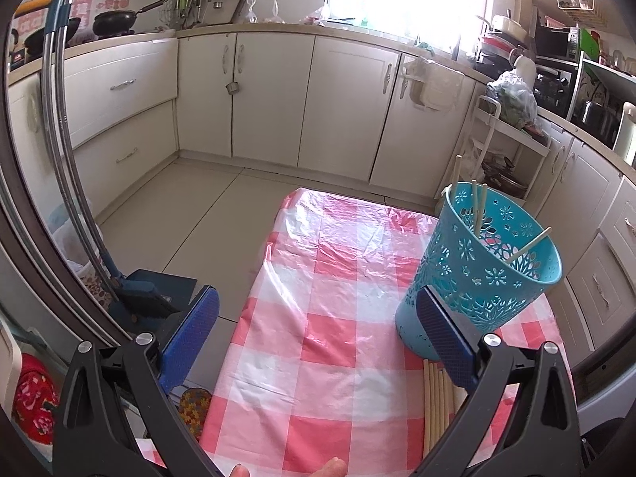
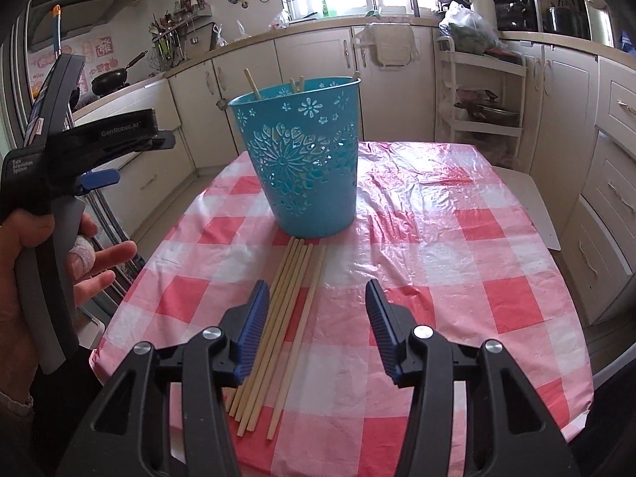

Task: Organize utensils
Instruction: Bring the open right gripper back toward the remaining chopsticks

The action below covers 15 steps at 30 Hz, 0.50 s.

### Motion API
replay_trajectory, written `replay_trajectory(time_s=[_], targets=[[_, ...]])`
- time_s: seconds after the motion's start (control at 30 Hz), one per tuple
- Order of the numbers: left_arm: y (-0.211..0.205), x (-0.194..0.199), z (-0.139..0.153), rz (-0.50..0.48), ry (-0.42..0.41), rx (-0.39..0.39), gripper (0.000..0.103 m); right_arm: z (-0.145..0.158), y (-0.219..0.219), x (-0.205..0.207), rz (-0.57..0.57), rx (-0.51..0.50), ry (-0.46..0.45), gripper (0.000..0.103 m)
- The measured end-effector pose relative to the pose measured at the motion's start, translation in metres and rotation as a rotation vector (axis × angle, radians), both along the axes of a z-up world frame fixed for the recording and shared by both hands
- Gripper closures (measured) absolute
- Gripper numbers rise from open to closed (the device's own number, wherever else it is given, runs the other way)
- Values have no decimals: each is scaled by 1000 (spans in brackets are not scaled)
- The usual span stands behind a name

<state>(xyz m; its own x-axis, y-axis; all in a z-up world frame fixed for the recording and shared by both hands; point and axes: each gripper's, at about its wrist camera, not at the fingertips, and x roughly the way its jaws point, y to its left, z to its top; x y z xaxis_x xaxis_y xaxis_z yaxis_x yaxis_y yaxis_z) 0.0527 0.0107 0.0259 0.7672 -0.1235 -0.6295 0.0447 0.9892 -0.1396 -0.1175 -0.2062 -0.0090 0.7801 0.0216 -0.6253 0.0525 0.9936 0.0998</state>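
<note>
A turquoise cut-out bucket (image 2: pixel 306 167) stands on the red-and-white checked table (image 2: pixel 437 246), with a few pale chopsticks (image 2: pixel 252 83) leaning inside it. Several more chopsticks (image 2: pixel 278 318) lie side by side on the cloth in front of the bucket. My right gripper (image 2: pixel 316 292) hovers open just above them, its left finger (image 2: pixel 254 314) over the bundle, gripping nothing. In the left wrist view my left gripper (image 1: pixel 316 302) is wide open and empty, with the bucket (image 1: pixel 489 274) behind its right finger and the chopstick ends (image 1: pixel 435 401) beneath it.
A person's hand (image 2: pixel 91 262) holds the left gripper's handle left of the table. A dustpan and brush (image 1: pixel 147 294) sit on the floor by the table's left edge. Cream cabinets (image 1: pixel 270 95) ring the room, and a white rack (image 2: pixel 481 95) stands behind the table.
</note>
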Motion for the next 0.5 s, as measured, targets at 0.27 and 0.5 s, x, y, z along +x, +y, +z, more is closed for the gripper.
replay_trajectory(time_s=[0.27, 0.5], targets=[[-12, 0, -5, -36, 15, 34, 8, -11, -9, 5, -33, 11, 53, 54], [-18, 2, -13, -58, 51, 57, 8, -24, -13, 19, -46, 31, 110, 60]])
